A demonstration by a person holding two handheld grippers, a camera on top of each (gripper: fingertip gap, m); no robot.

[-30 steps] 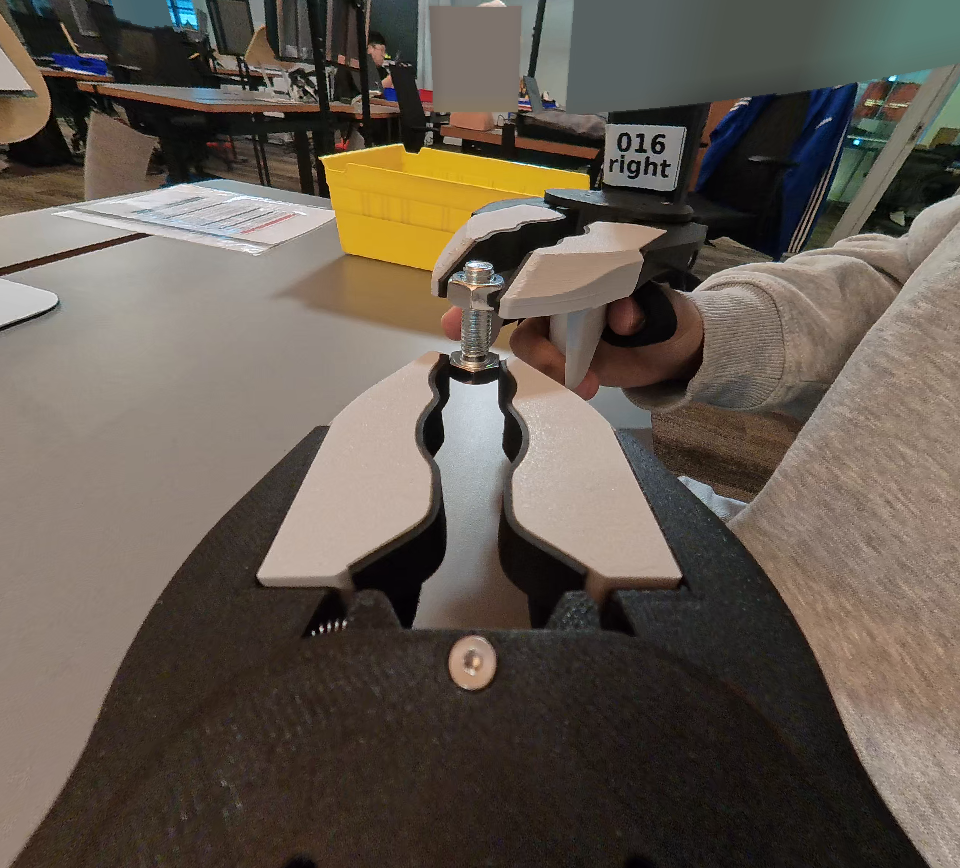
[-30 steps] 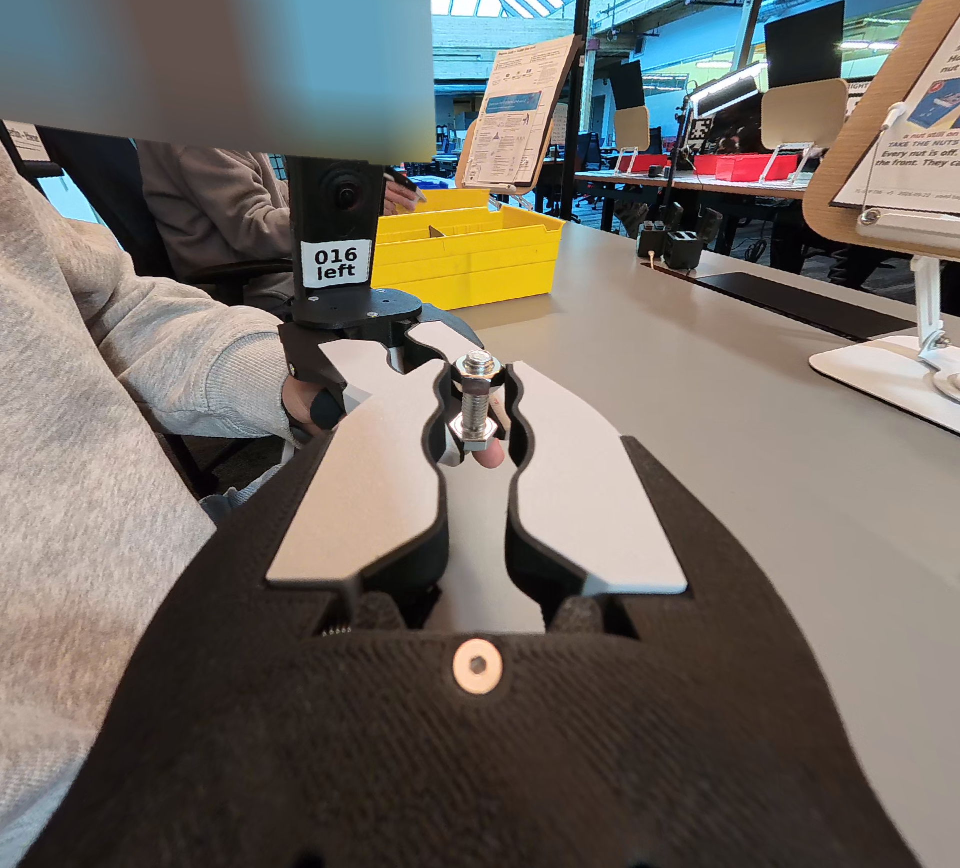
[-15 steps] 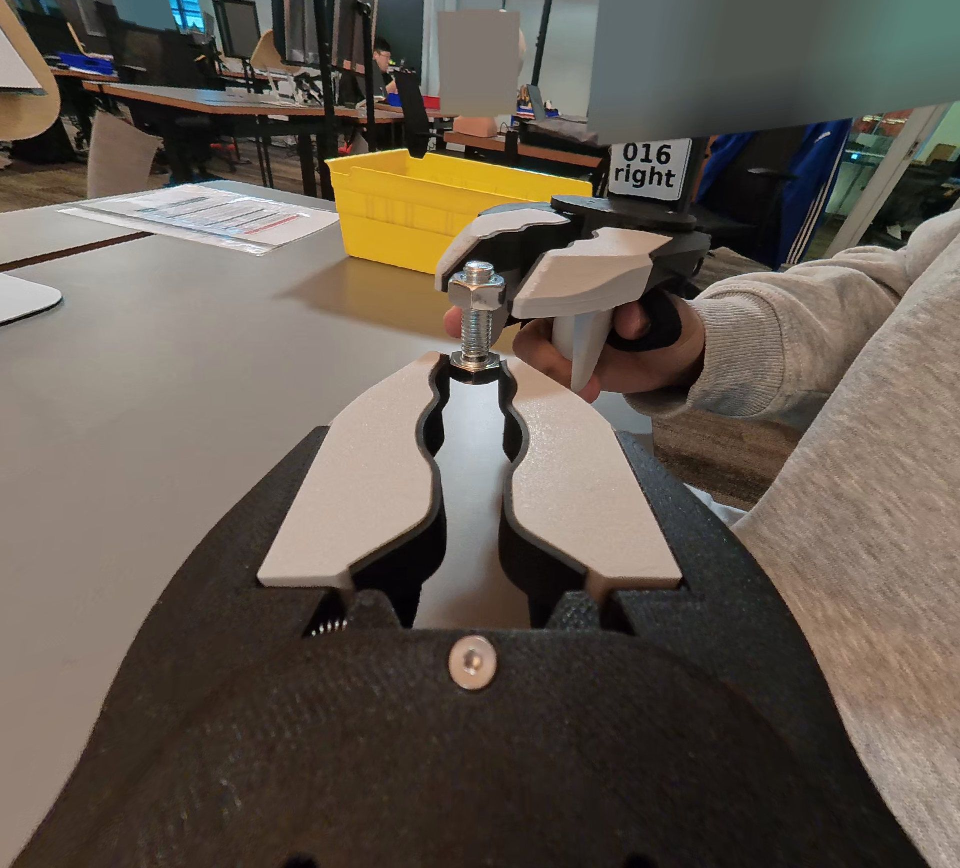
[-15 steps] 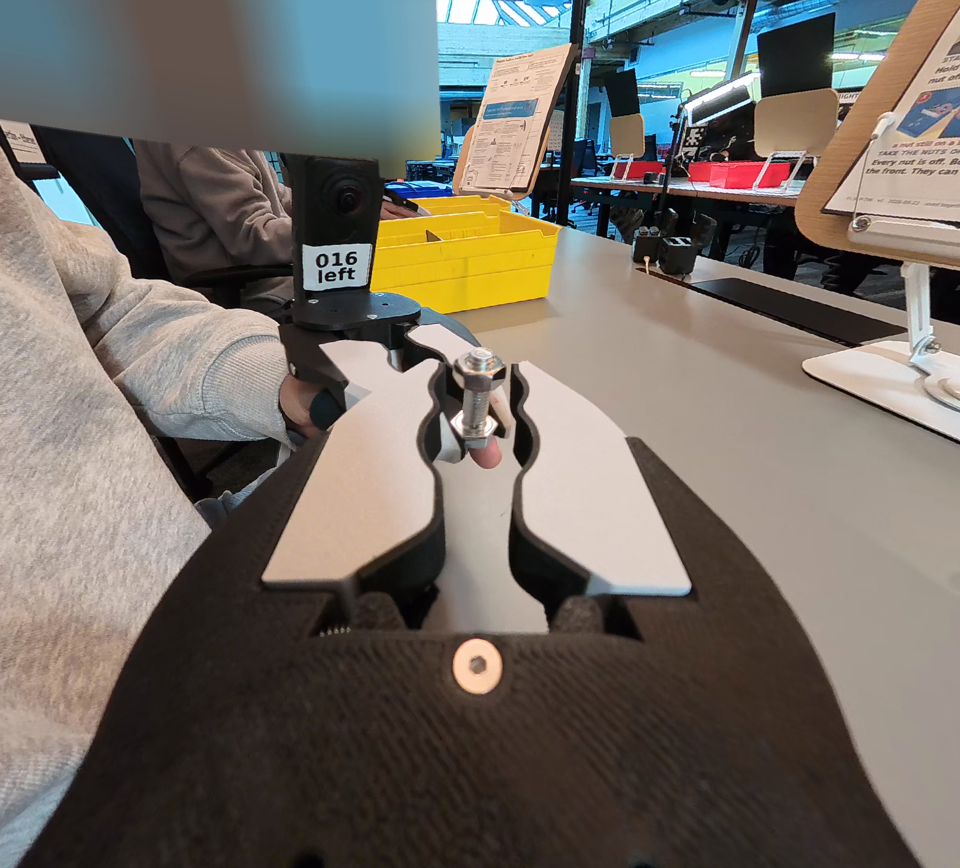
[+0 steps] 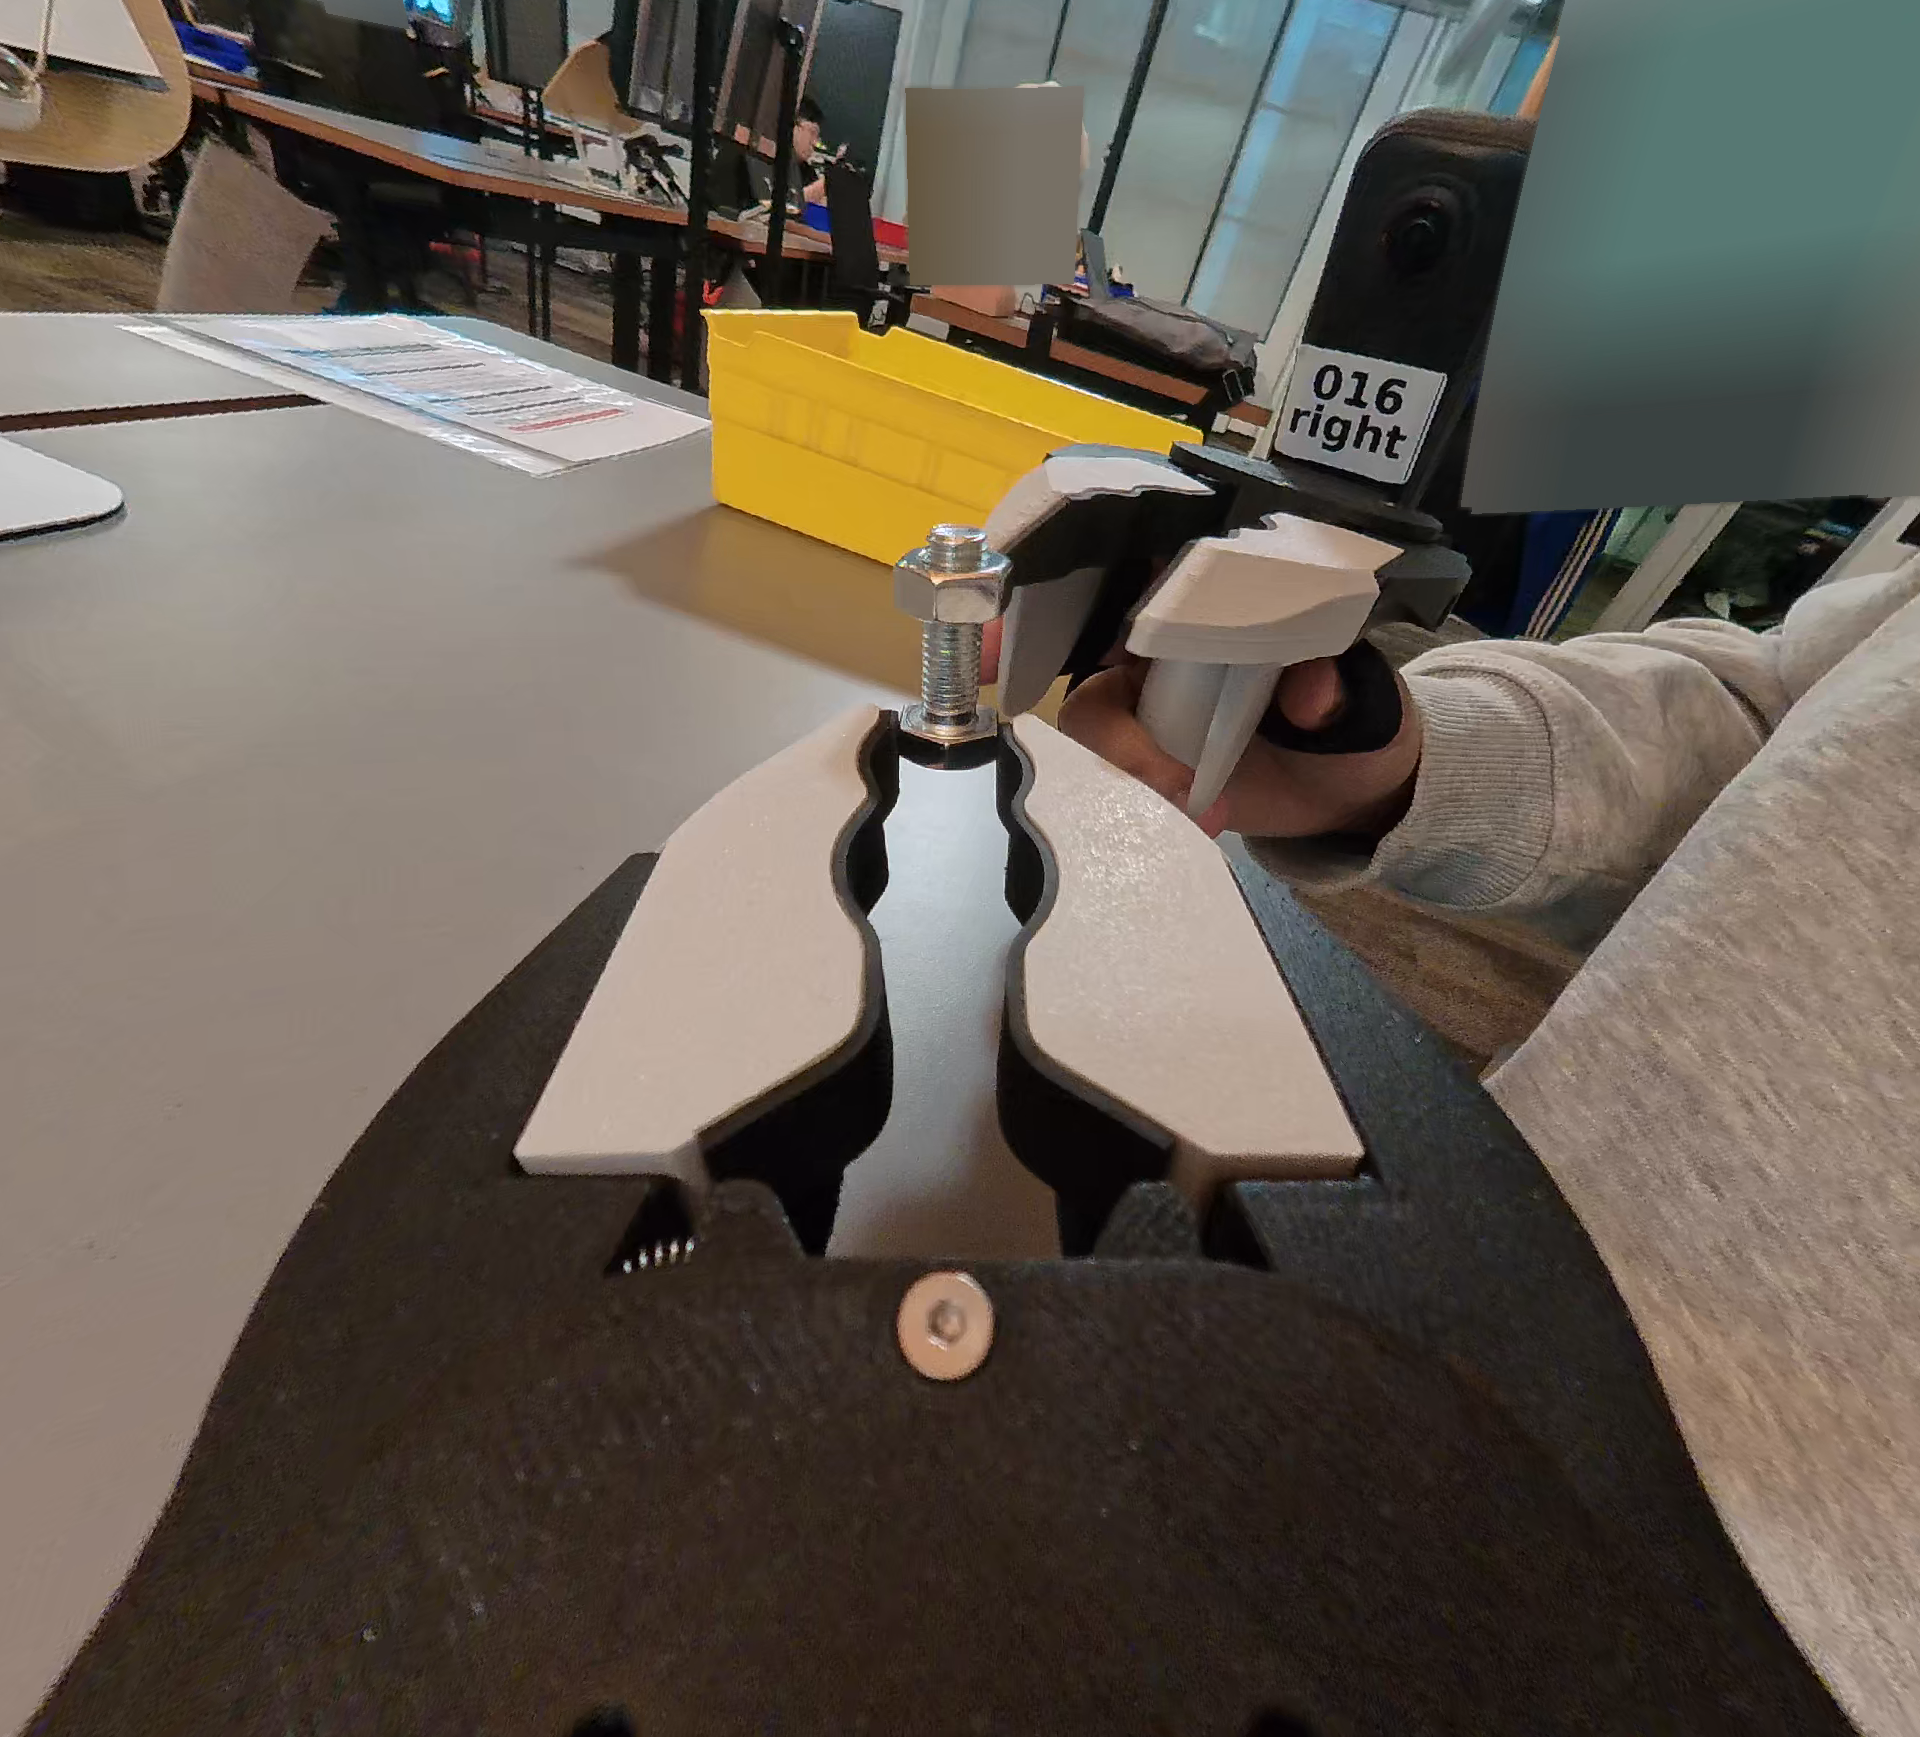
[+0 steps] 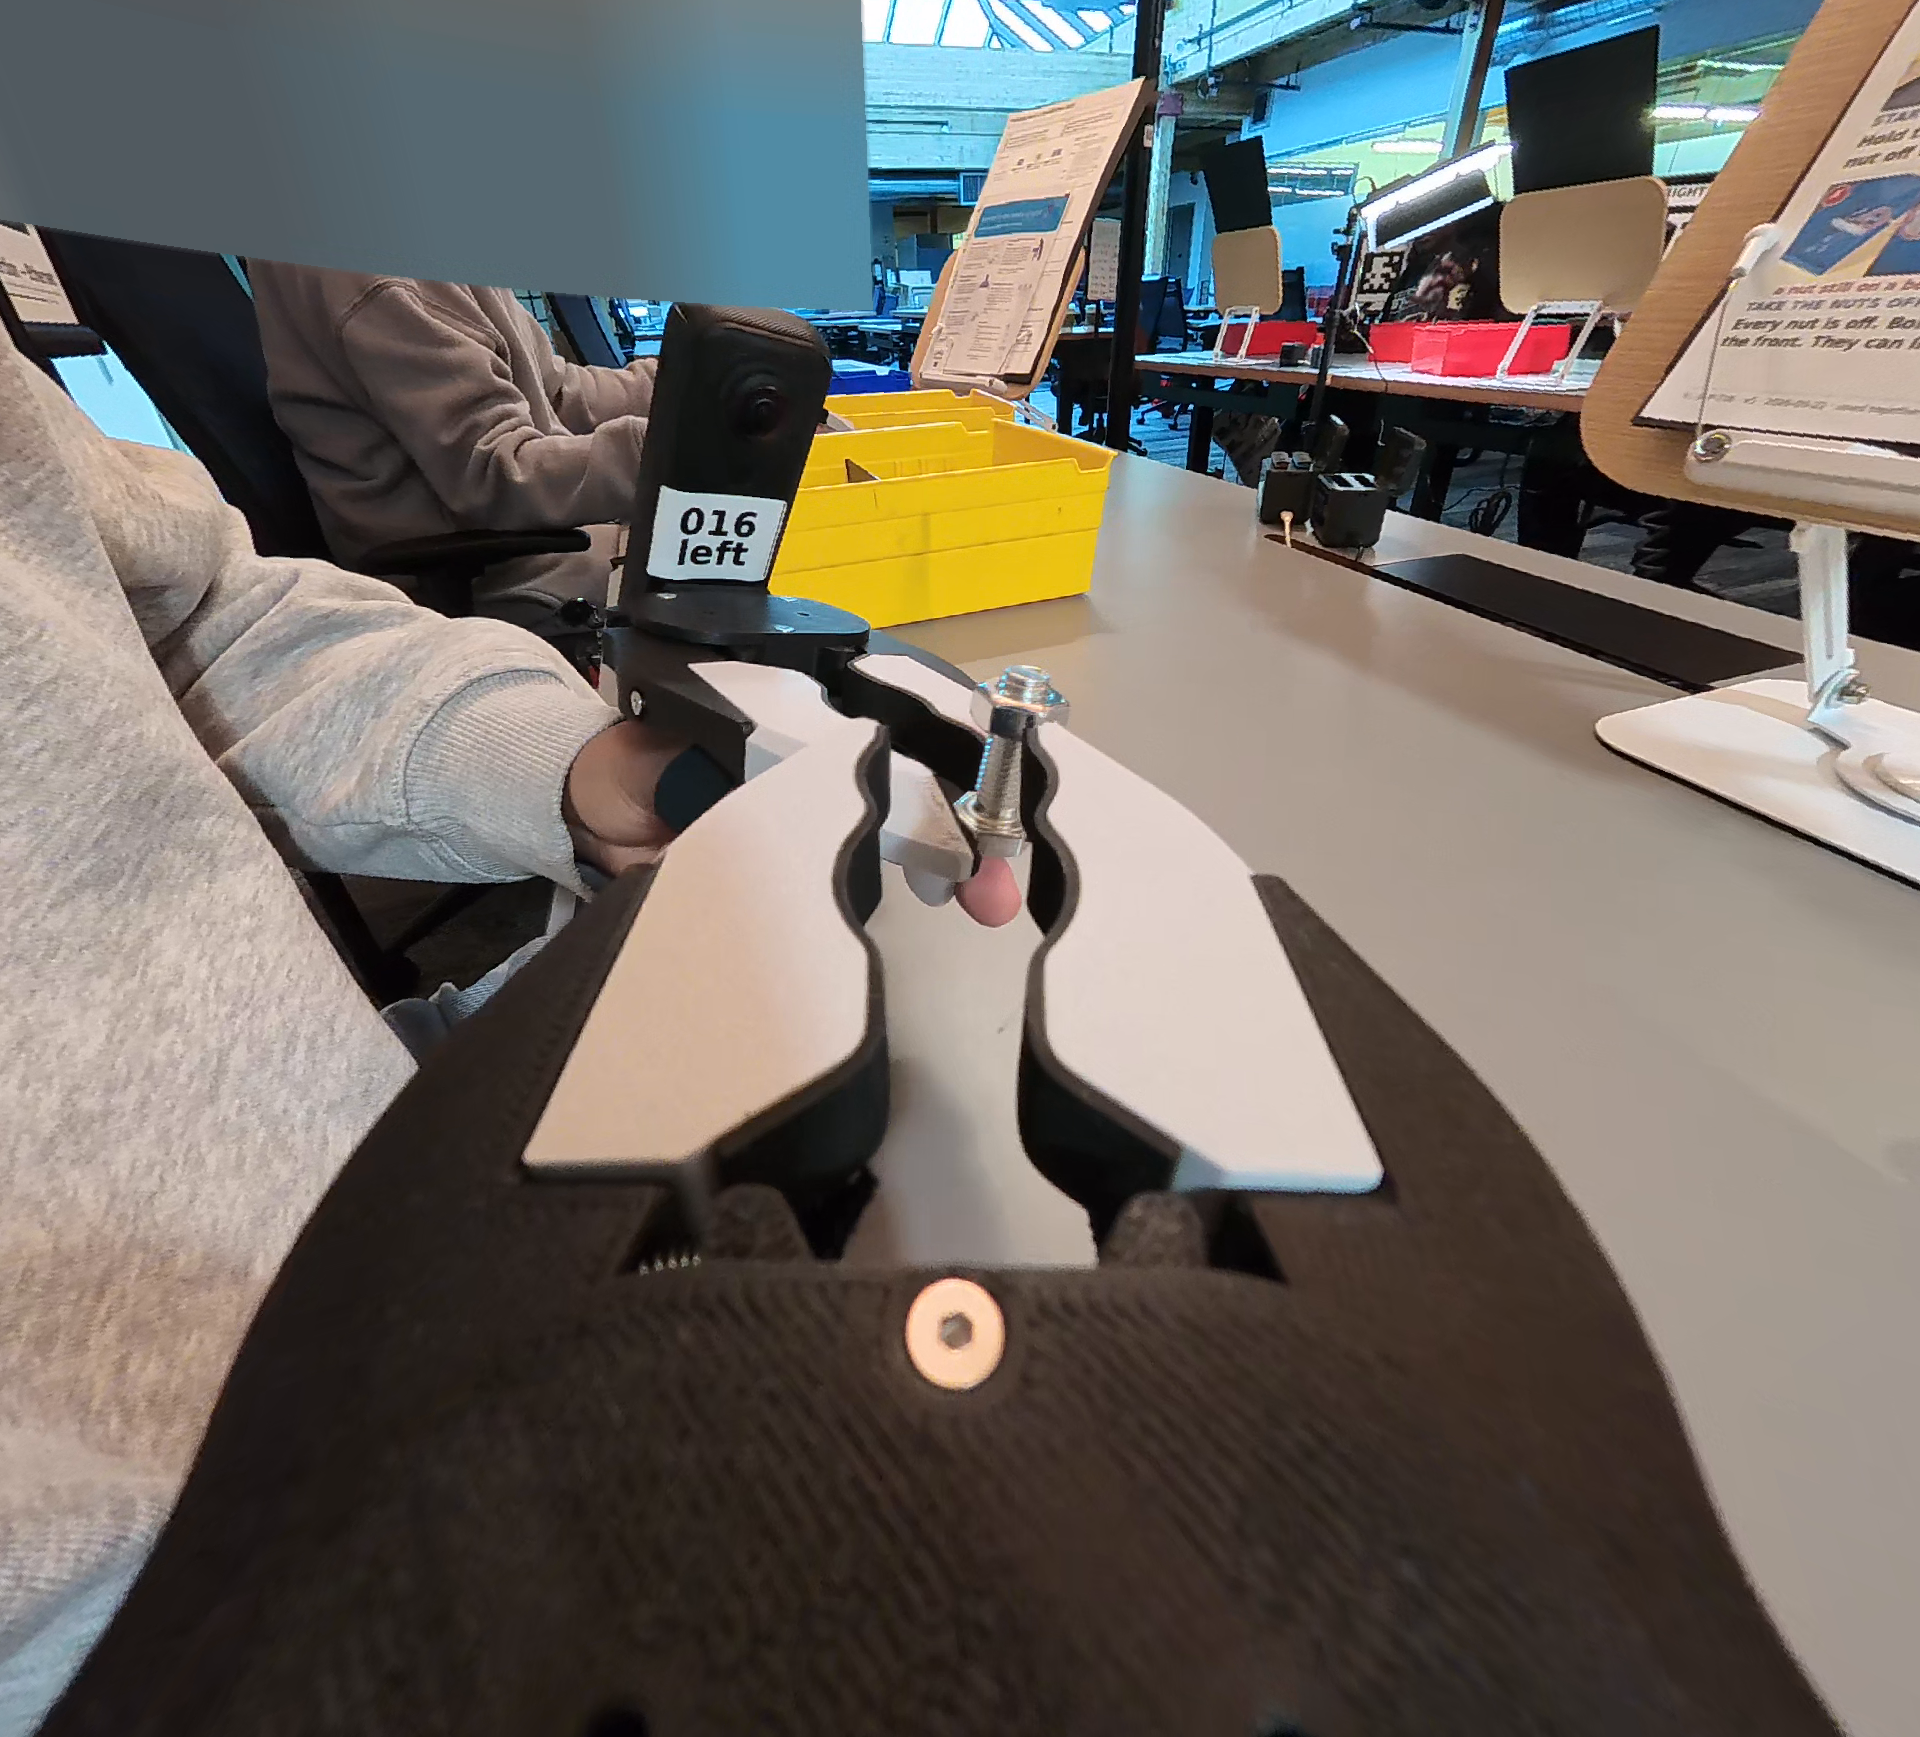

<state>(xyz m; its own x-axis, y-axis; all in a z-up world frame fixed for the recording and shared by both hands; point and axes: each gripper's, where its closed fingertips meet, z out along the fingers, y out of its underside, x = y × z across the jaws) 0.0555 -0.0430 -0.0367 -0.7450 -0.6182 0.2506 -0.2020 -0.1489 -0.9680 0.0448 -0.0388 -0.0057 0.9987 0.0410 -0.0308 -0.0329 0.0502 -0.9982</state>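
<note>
A silver bolt (image 5: 948, 664) stands upright with a hex nut (image 5: 950, 584) near its top. My left gripper (image 5: 945, 733) is shut on the bolt's head and holds it just above the grey table (image 5: 312, 700). My right gripper (image 5: 1081, 648) is to the right of the nut with its jaws apart, and its far fingertip lies against the nut's side. In the right wrist view the right gripper (image 6: 956, 747) is open. The nut (image 6: 1023, 708) sits off-centre by its right fingertip, and the bolt (image 6: 1000, 778) leans there. The left gripper (image 6: 977, 830) grips the head from the left.
A yellow bin (image 5: 862, 430) stands on the table beyond the grippers and also shows in the right wrist view (image 6: 935, 524). A laminated sheet (image 5: 436, 378) lies at the far left. A document stand with a white base (image 6: 1766, 752) stands to the right. Another person (image 6: 447, 399) sits behind.
The right gripper has let go of the nut and drawn back to the right, so the nut now sits off its fingertip. The left gripper still holds the bolt's head.
</note>
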